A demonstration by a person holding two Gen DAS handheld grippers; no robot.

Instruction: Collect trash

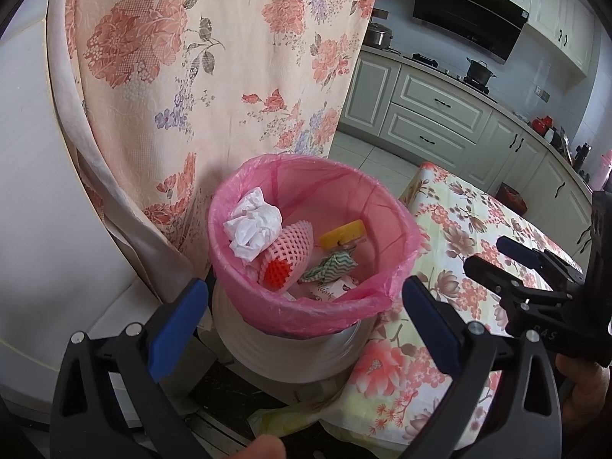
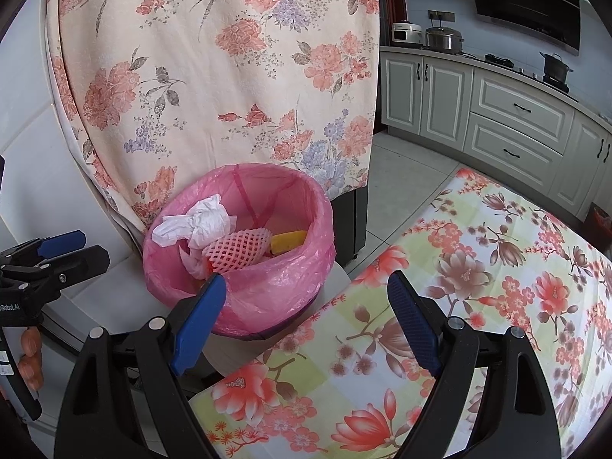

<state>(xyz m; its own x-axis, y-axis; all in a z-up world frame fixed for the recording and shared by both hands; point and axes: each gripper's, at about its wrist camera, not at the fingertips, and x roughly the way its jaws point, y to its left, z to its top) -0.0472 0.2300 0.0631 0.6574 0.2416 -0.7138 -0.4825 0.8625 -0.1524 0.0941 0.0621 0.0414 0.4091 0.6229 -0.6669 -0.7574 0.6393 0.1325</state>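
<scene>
Though partly cut off, "Robot.AI" lettering on left gripper (image 2: 67,248), fingers wide apart, empty; likewise right gripper (image 2: 306,321).

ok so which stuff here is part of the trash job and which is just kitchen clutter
Part of the job:
- bin with pink bag
- crumpled tissue
- foam fruit net
- yellow lid
- left gripper, open
- right gripper, open

Just lying about:
- flowered curtain
- flowered tablecloth
- black pot on the stove
- rice cooker
</scene>
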